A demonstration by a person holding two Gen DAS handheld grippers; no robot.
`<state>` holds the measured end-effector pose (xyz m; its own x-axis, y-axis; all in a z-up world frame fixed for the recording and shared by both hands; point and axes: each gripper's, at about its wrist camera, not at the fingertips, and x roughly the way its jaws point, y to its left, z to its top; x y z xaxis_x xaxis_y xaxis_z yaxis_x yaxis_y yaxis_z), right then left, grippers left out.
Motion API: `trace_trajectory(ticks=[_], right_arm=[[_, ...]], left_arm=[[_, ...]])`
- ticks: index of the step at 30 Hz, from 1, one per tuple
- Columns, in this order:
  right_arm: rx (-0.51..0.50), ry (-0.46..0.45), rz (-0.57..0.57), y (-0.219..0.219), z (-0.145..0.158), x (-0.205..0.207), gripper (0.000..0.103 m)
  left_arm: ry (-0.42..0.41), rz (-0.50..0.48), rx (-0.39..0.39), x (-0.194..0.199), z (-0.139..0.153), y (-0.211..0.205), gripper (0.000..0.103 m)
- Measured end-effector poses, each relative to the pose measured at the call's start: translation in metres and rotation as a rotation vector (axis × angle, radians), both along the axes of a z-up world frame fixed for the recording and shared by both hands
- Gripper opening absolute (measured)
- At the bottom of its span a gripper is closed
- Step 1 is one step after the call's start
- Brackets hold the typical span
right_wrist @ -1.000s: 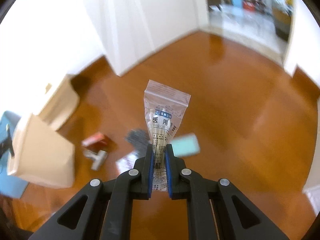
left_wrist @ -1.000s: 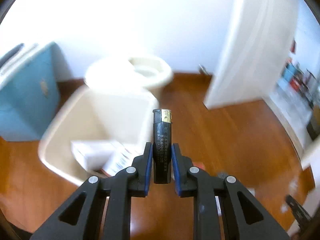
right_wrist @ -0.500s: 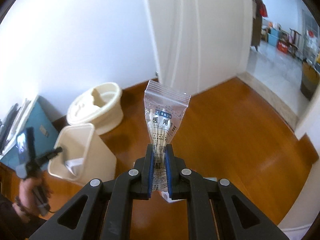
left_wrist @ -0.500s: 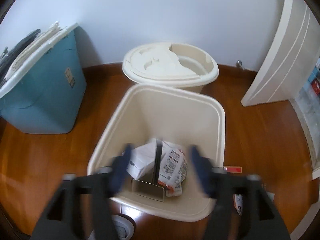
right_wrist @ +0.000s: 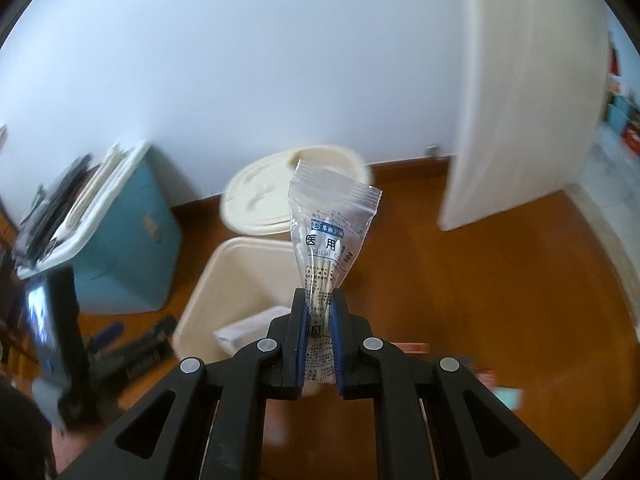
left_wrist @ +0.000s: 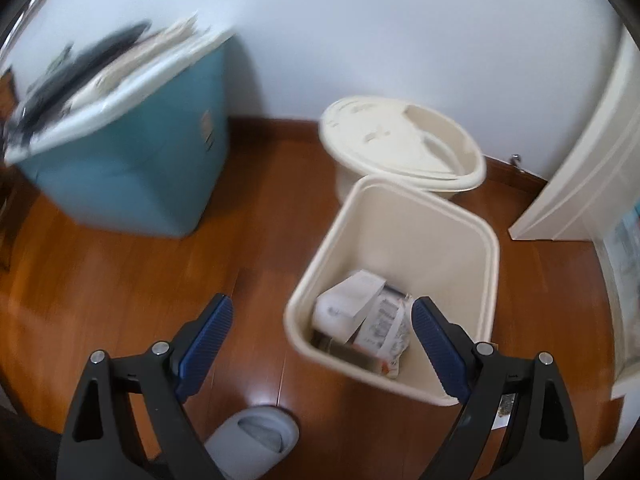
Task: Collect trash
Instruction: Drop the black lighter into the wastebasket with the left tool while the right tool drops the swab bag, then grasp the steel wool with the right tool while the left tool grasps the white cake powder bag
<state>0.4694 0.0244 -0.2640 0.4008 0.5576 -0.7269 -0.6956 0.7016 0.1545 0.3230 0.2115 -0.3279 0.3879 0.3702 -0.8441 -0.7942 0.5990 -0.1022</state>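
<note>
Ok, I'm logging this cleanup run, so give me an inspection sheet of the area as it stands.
Surface: wooden floor.
Job's things: open cream bin holding paper packaging; swab bag.
Clutter: red and teal scraps on the floor near the right tongs; grey slipper.
Tongs: left tongs open, empty, jaws just opened; right tongs shut on the swab bag.
Cables: nothing seen.
Surroundings: blue box, round lidded bucket, white door.

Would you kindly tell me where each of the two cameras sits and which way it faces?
Left wrist: on the left gripper, angled down at the cream bin; its spread blue-padded fingers hold nothing.
Right wrist: on the right gripper, angled down toward the bin; its fingers pinch a bag of cotton swabs; the person's left hand area shows blurred at lower left.
Shared: bin, round lid, blue box, white door.
</note>
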Motion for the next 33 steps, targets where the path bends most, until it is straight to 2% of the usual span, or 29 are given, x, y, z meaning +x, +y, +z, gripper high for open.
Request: trace_trajectory(ticks=[5, 8, 9, 10, 12, 14, 17, 22, 23, 25, 27, 30, 33], right_arm=[[-0.035, 0.070, 0.058, 0.064, -0.044, -0.005, 0.012], [-0.081, 0.167, 0.095, 0.096, -0.079, 0.003, 0.012], [-0.118, 0.191, 0.106, 0.106, -0.090, 0.004, 0.015], [-0.148, 0.202, 0.108, 0.111, -0.098, 0.003, 0.020], [-0.185, 0.215, 0.098, 0.116, -0.109, 0.005, 0.058], [-0.175, 0.214, 0.085, 0.110, -0.110, 0.008, 0.073], [-0.134, 0.222, 0.068, 0.085, -0.096, 0.018, 0.076], [-0.132, 0.163, 0.009, 0.003, -0.066, 0.052, 0.078], [-0.146, 0.151, -0.013, -0.018, -0.065, 0.061, 0.079], [-0.194, 0.118, -0.078, -0.065, -0.069, 0.083, 0.089], [-0.251, 0.119, -0.185, -0.118, -0.086, 0.112, 0.093], [-0.273, 0.200, -0.314, -0.178, -0.126, 0.148, 0.093], [-0.306, 0.222, -0.352, -0.204, -0.172, 0.165, 0.093]], left_arm=[[0.006, 0.040, -0.027, -0.007, -0.011, 0.013, 0.092], [0.008, 0.043, -0.040, -0.006, -0.016, 0.016, 0.092], [0.009, 0.042, -0.042, -0.006, -0.018, 0.017, 0.092], [0.009, 0.041, -0.042, -0.005, -0.019, 0.018, 0.091], [0.008, 0.054, -0.032, -0.006, -0.020, 0.020, 0.091], [0.001, 0.059, -0.038, -0.007, -0.021, 0.022, 0.091], [-0.037, 0.065, -0.015, -0.010, -0.013, 0.019, 0.091], [-0.050, 0.008, 0.041, 0.000, -0.003, -0.001, 0.091], [-0.051, -0.008, 0.052, 0.002, -0.002, -0.007, 0.091], [-0.054, -0.063, 0.075, 0.012, -0.001, -0.026, 0.091], [-0.060, -0.124, 0.108, 0.023, 0.001, -0.051, 0.091], [-0.071, -0.213, 0.150, 0.036, 0.001, -0.086, 0.091], [-0.065, -0.325, 0.214, 0.051, -0.007, -0.130, 0.091]])
